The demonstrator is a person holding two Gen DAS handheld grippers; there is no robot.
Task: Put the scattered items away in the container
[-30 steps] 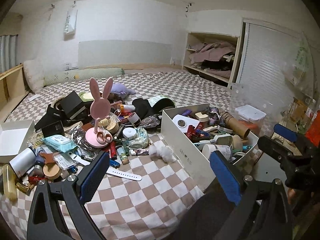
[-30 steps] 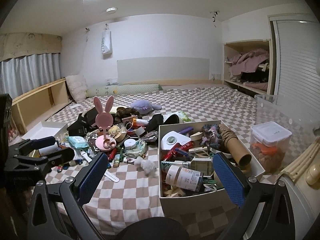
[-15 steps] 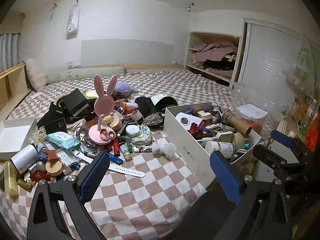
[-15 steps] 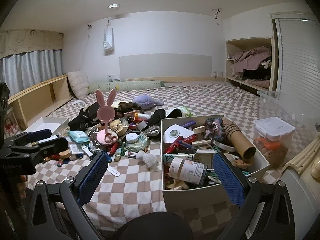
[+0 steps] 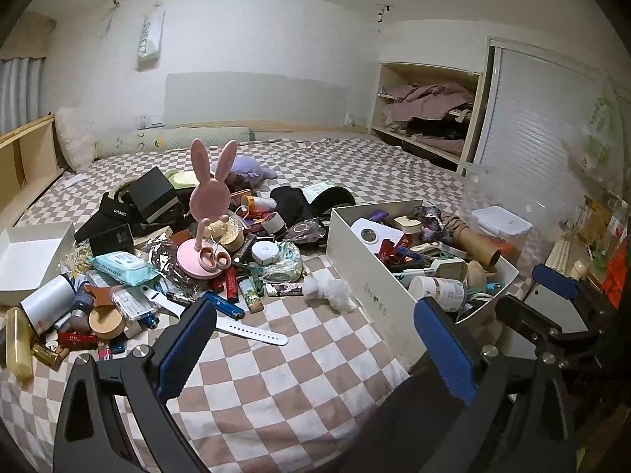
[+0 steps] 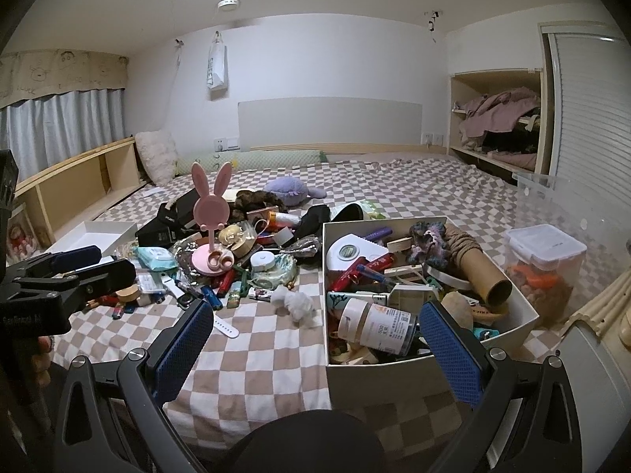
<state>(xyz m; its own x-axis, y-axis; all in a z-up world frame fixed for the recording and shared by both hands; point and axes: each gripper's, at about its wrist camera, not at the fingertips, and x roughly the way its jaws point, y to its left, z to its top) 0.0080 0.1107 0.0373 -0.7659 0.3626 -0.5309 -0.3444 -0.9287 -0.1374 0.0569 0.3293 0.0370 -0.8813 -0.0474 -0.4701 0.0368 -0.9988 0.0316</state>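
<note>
A white box (image 5: pixel 366 276) (image 6: pixel 394 374), packed with several items, stands on the checked bedspread at the right. Left of it lies a scattered pile: a pink bunny-ear stand (image 5: pixel 207 201) (image 6: pixel 211 207), a wipes pack (image 5: pixel 122 266), lighters, a white watch strap (image 5: pixel 252 331) and a white cotton tuft (image 5: pixel 329 289) (image 6: pixel 297 303). My left gripper (image 5: pixel 313 349) hovers open and empty over the bare bedspread in front of the pile. My right gripper (image 6: pixel 315 351) is also open and empty, and it sits over the box's near left corner.
An empty white lid (image 5: pixel 27 252) lies at the far left. A lidded clear tub (image 6: pixel 546 252) stands right of the box. A purple plush (image 5: pixel 248 169) lies behind the pile. Open shelves with clothes (image 6: pixel 501 118) line the right wall.
Both views drifted slightly as the hand-held grippers shifted. Both stayed open, and no item was taken or moved.
</note>
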